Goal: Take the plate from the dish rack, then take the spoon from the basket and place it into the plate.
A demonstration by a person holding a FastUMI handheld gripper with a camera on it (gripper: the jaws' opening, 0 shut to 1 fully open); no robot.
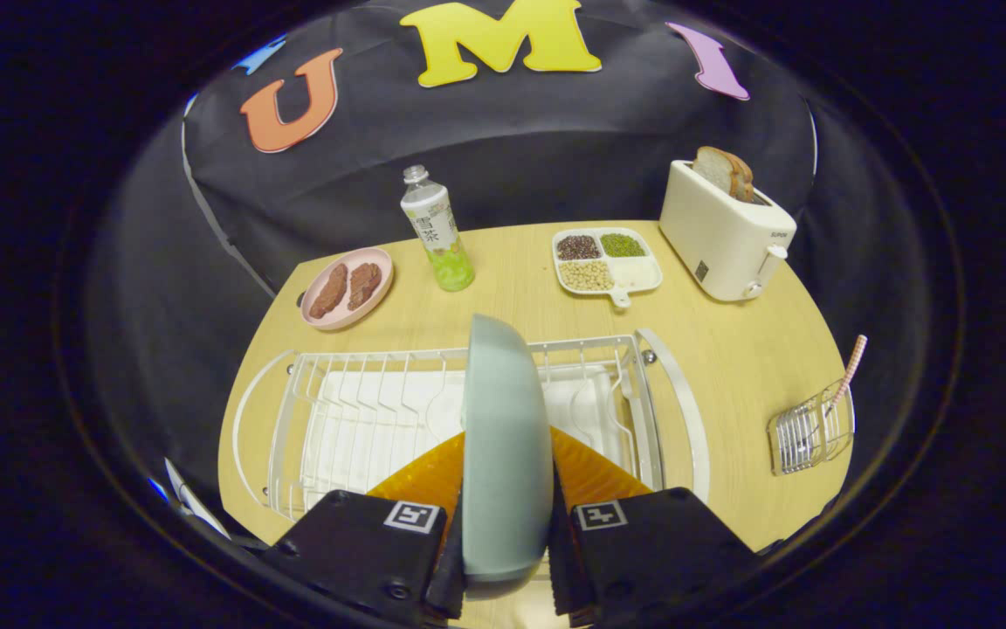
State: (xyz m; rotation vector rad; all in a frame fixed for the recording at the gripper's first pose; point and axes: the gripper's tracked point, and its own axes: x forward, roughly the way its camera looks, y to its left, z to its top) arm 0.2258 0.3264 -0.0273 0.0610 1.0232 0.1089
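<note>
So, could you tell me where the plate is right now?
The plate stands on edge between the gripper fingers, which clamp it, just above the dish rack.

I've got the gripper (pixel 506 489) clamped on the pale grey-green round plate (pixel 503 437), held on edge, blocking my centre line. The white wire dish rack (pixel 363 411) spans the wooden table (pixel 730 367) below and just ahead. Bare strip behind the rack, then pink plate of meat (pixel 347 286), plastic bottle (pixel 437 229), white sectioned tray (pixel 608 260), white toaster (pixel 724 231). Open tabletop between rack and small wire basket (pixel 811 430).
</note>
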